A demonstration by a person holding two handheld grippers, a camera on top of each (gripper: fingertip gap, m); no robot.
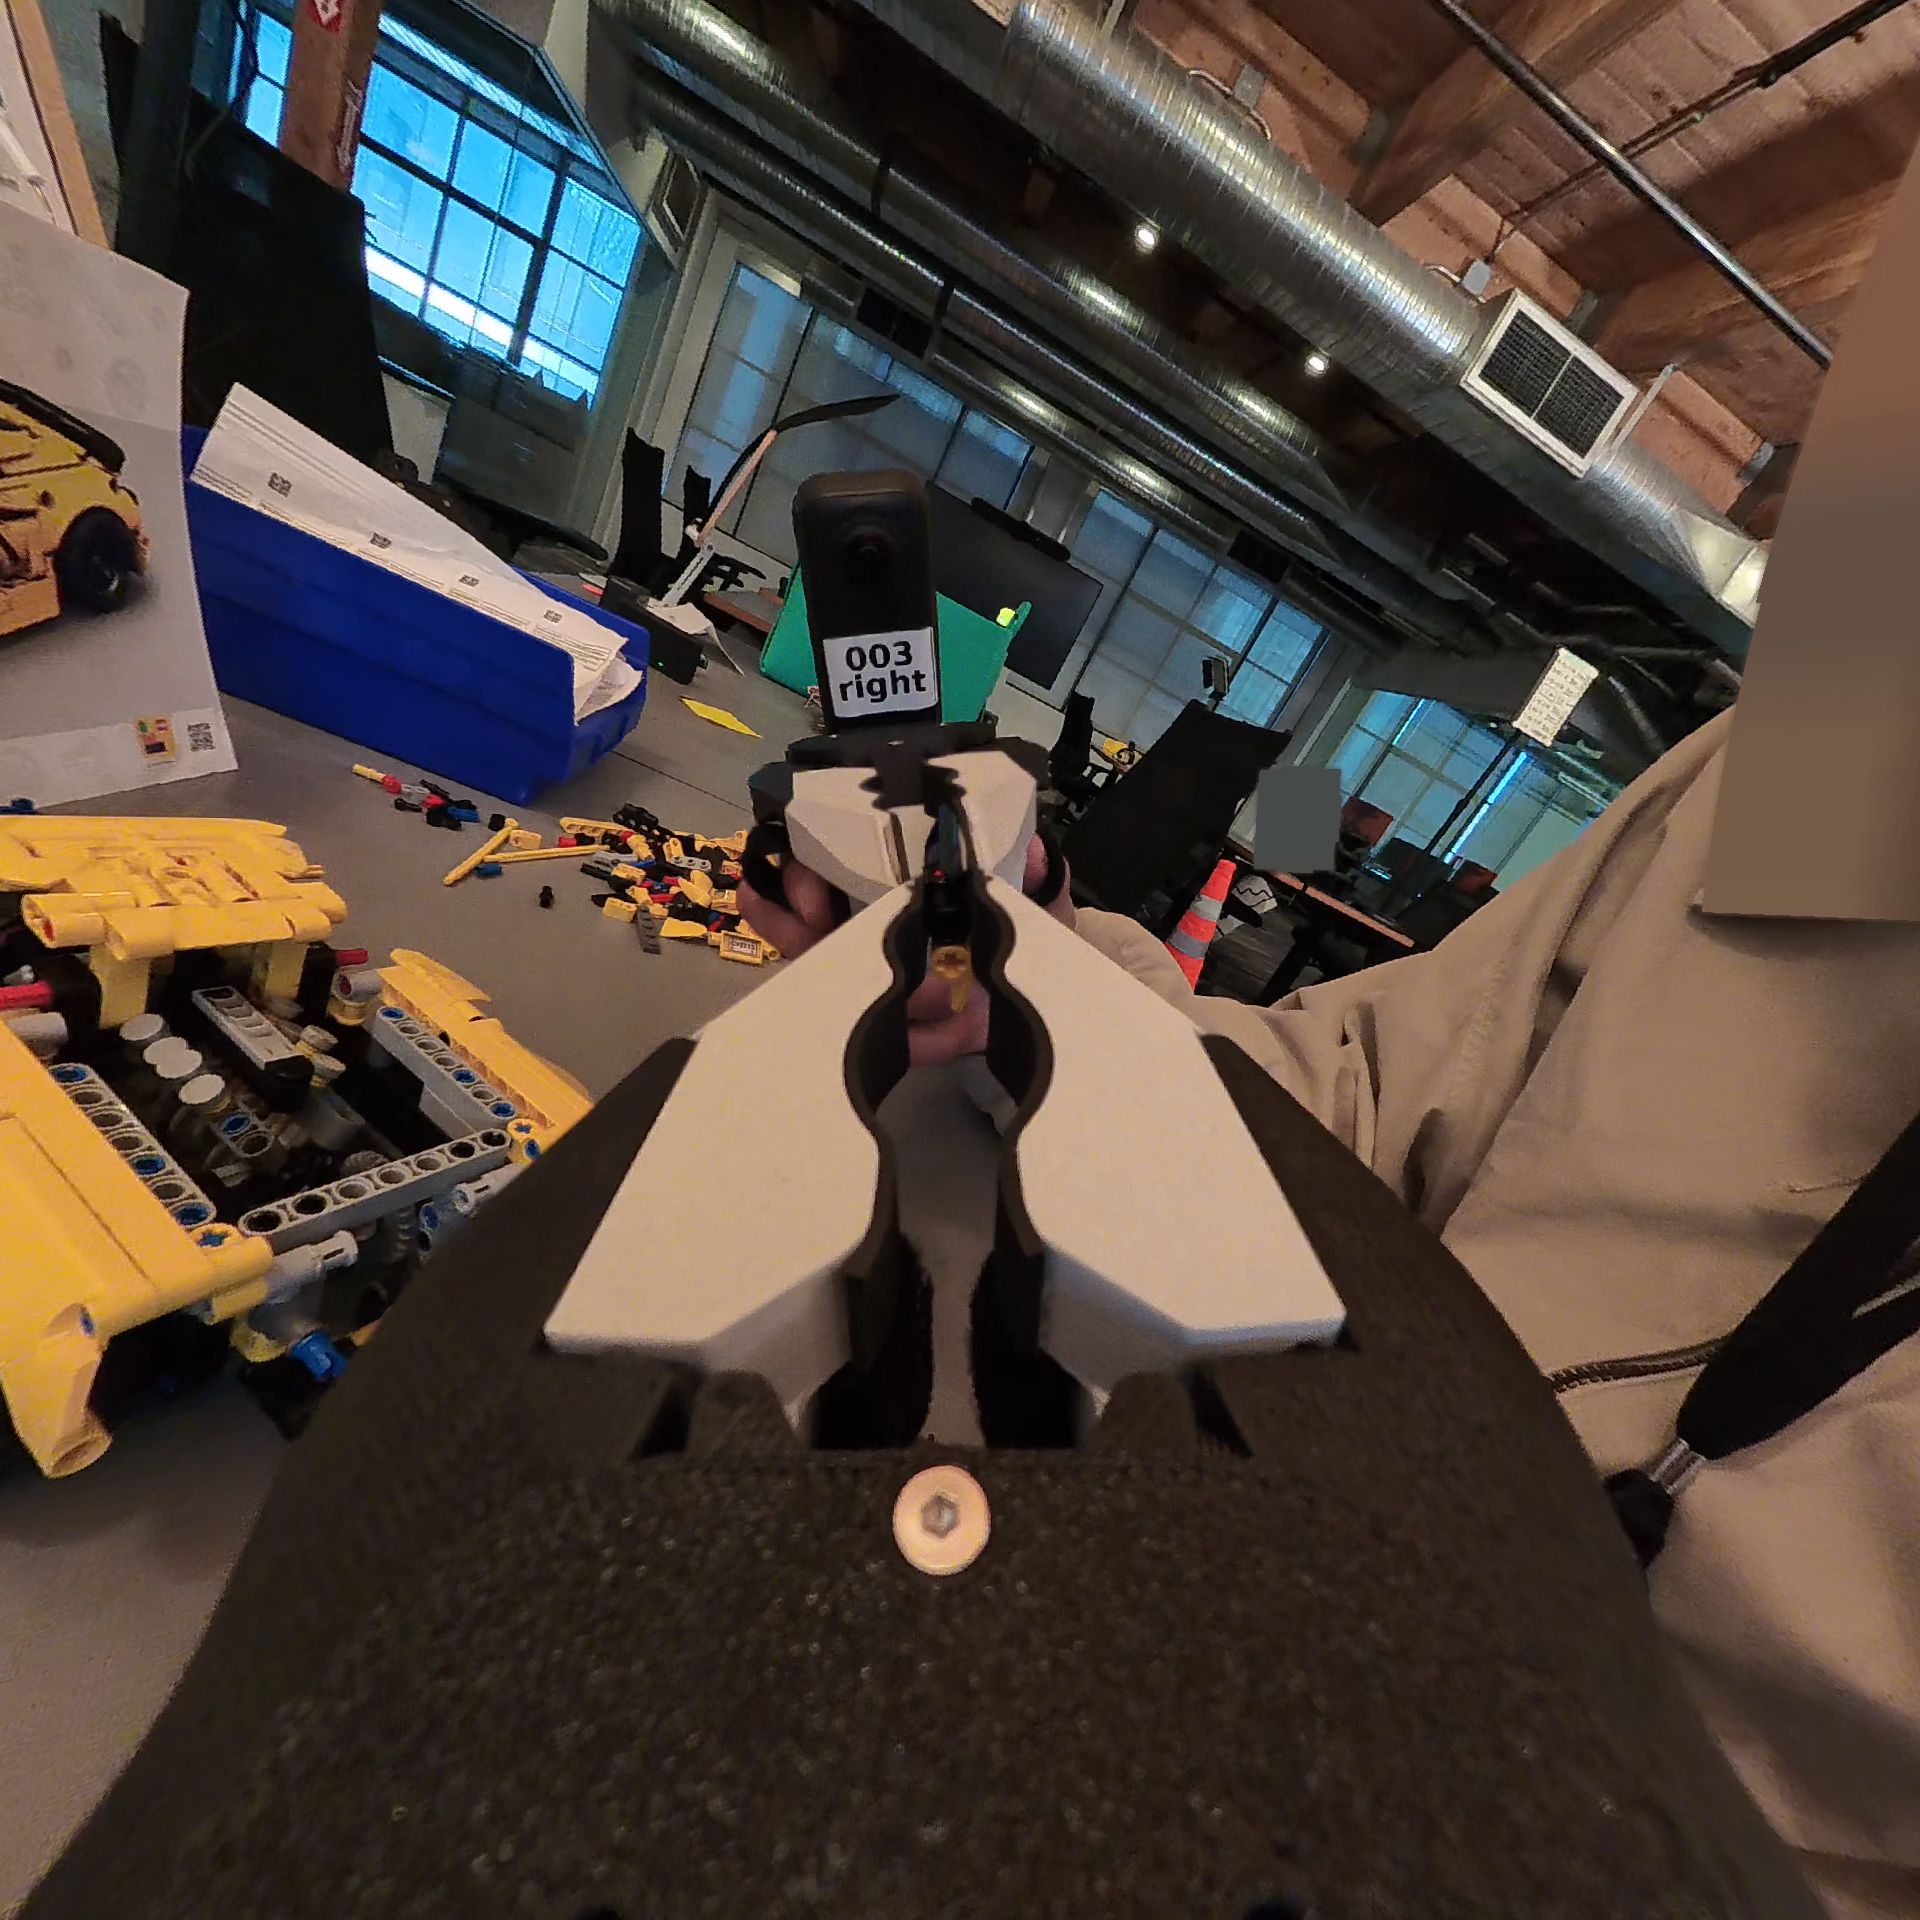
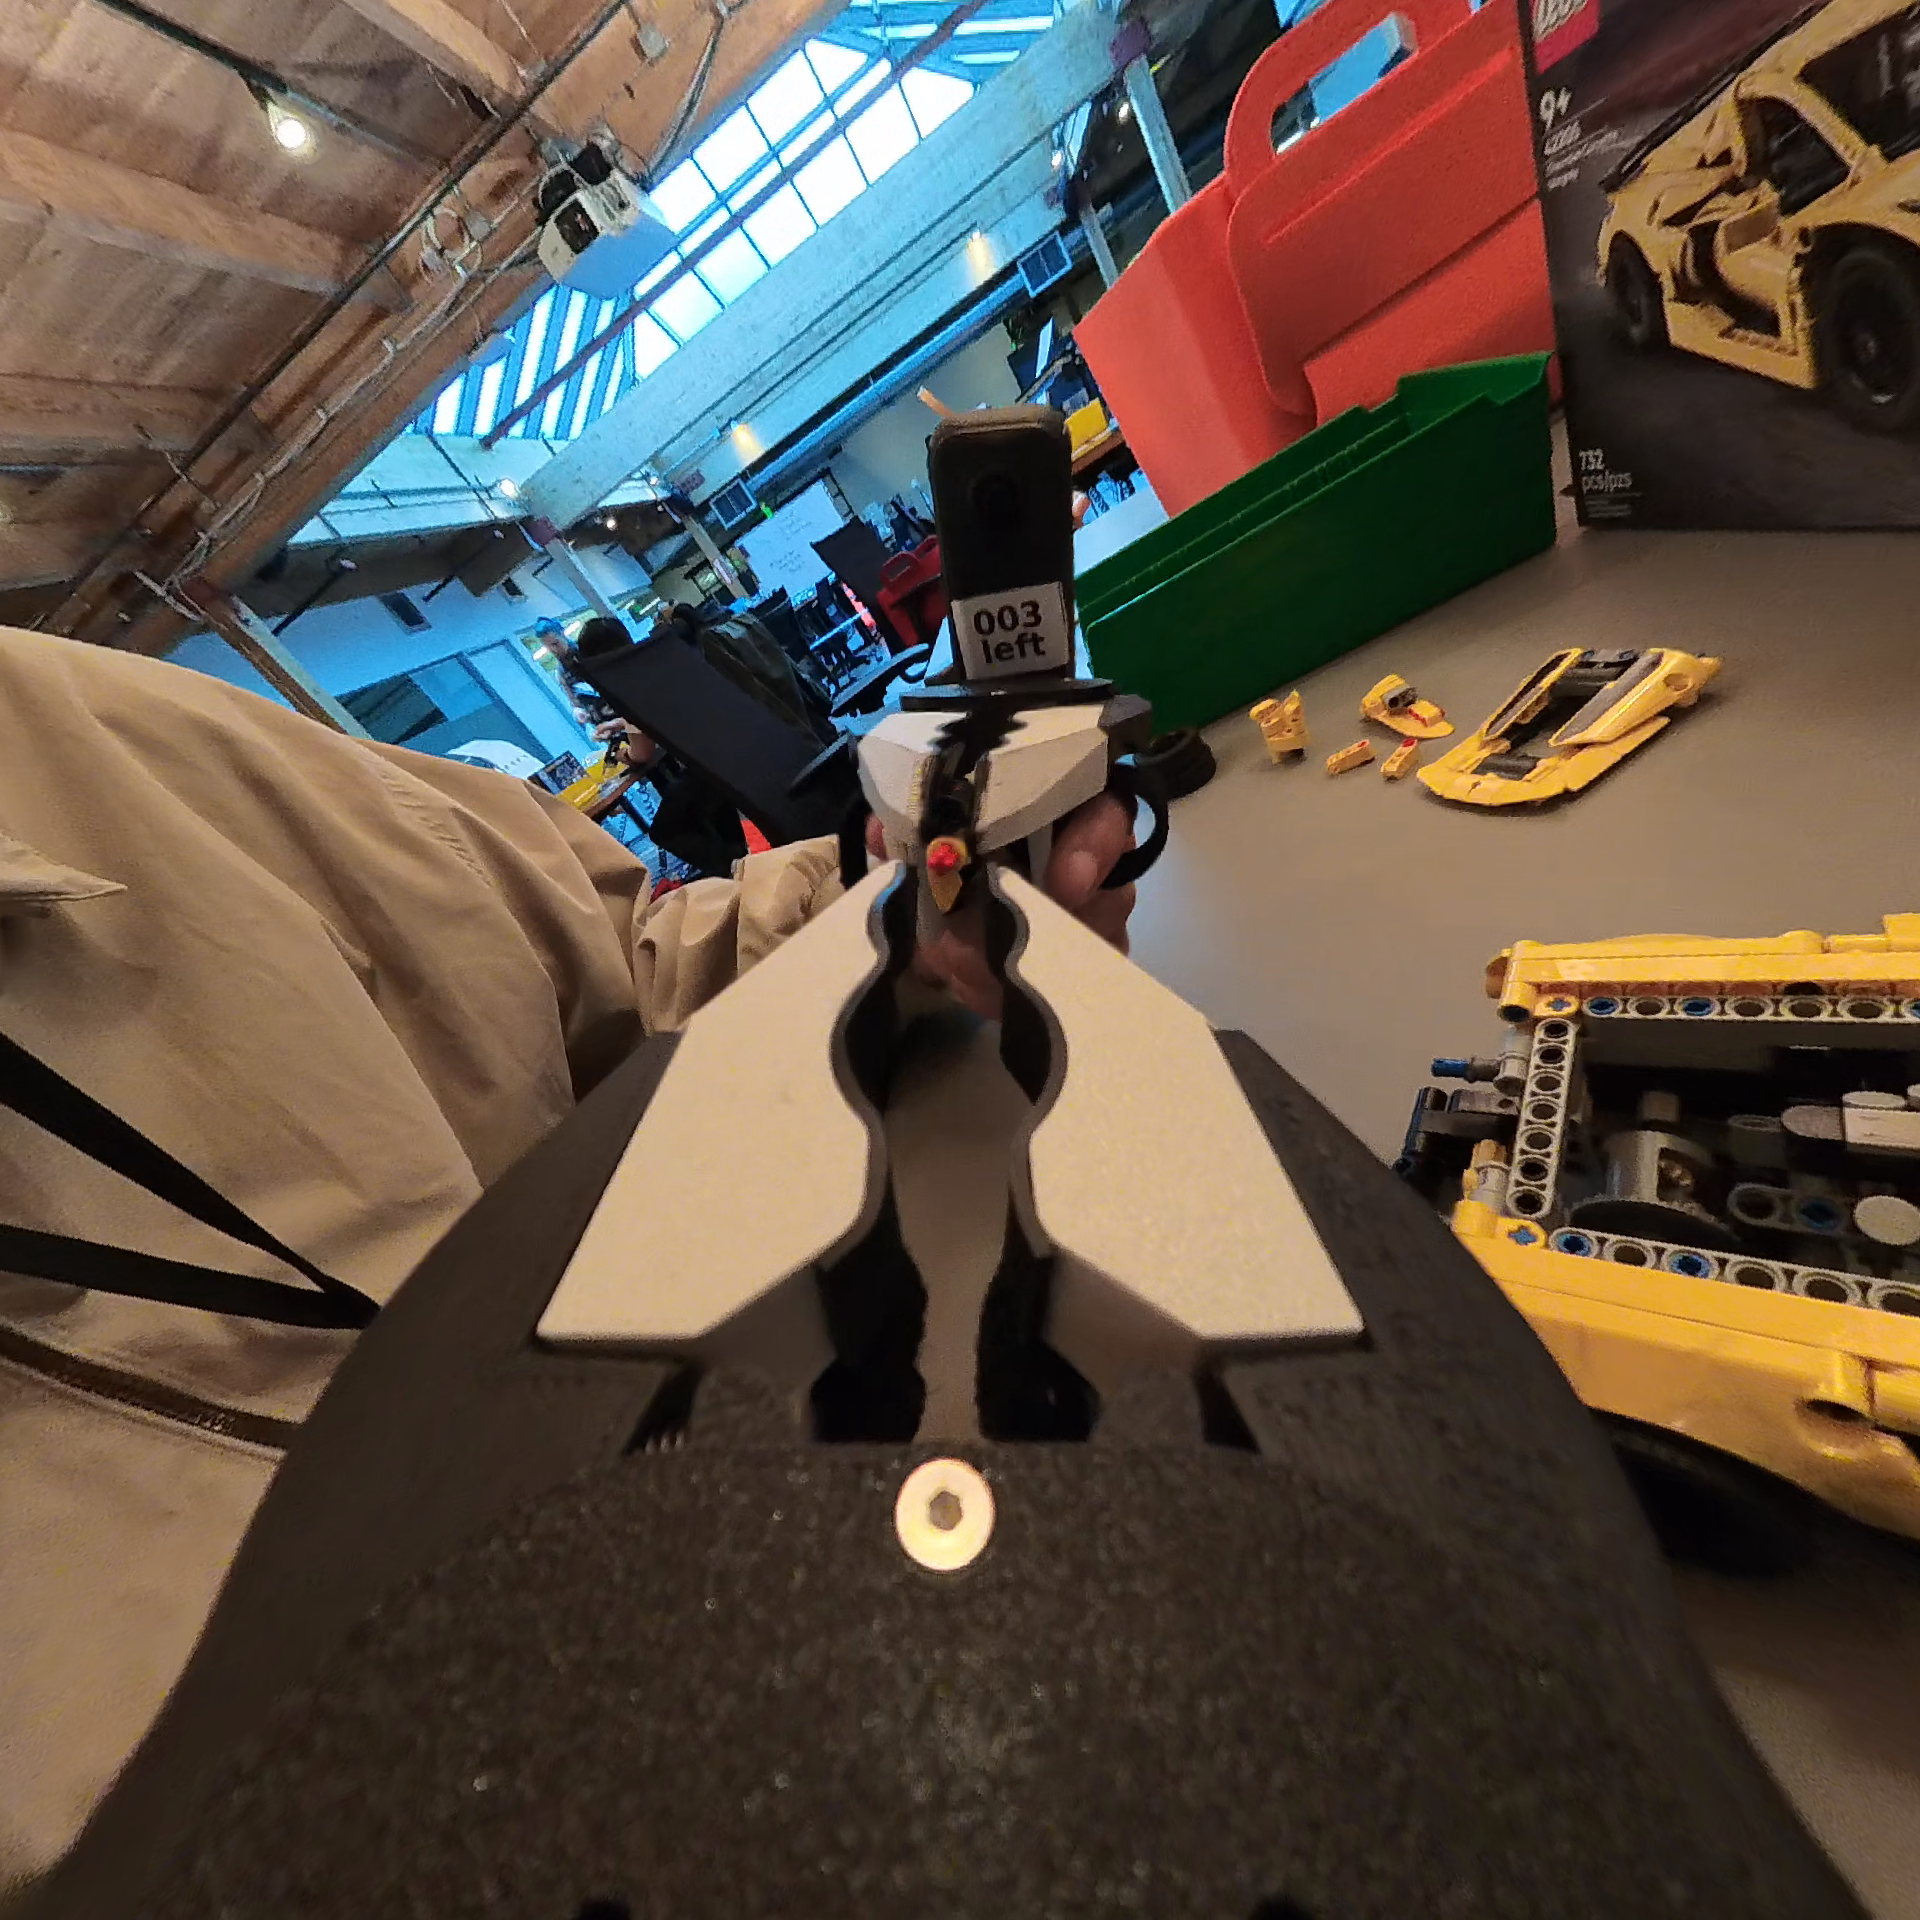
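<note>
My two grippers face each other tip to tip above a grey table (image 1: pixel 582 997). Between them is a small brick assembly (image 1: pixel 951 961): a yellow piece with a red pin and black parts, also in the right wrist view (image 2: pixel 945 878). My left gripper (image 1: pixel 940 899) is shut on its yellow end. My right gripper (image 2: pixel 943 883) is shut on it from the other side. Each shows in the other's view, the right (image 1: pixel 925 831) and the left (image 2: pixel 956 774), held by a hand. A half-built yellow car model (image 1: pixel 156 1091) lies beside them on the table (image 2: pixel 1714 1195).
A pile of loose bricks (image 1: pixel 675 873), a blue bin (image 1: pixel 395 644) with paper sheets and a printed car picture (image 1: pixel 83 582) lie beyond. A green bin (image 2: pixel 1320 582), an orange-red case (image 2: pixel 1299 260), the set's box (image 2: pixel 1745 260), a yellow body panel (image 2: pixel 1569 738) and a person's beige sleeve (image 2: pixel 260 935) show. The tips of both grippers are at nearly the same place. The yellow body panel (image 2: pixel 1569 738) is about equally far from each gripper, around 30 cm.
</note>
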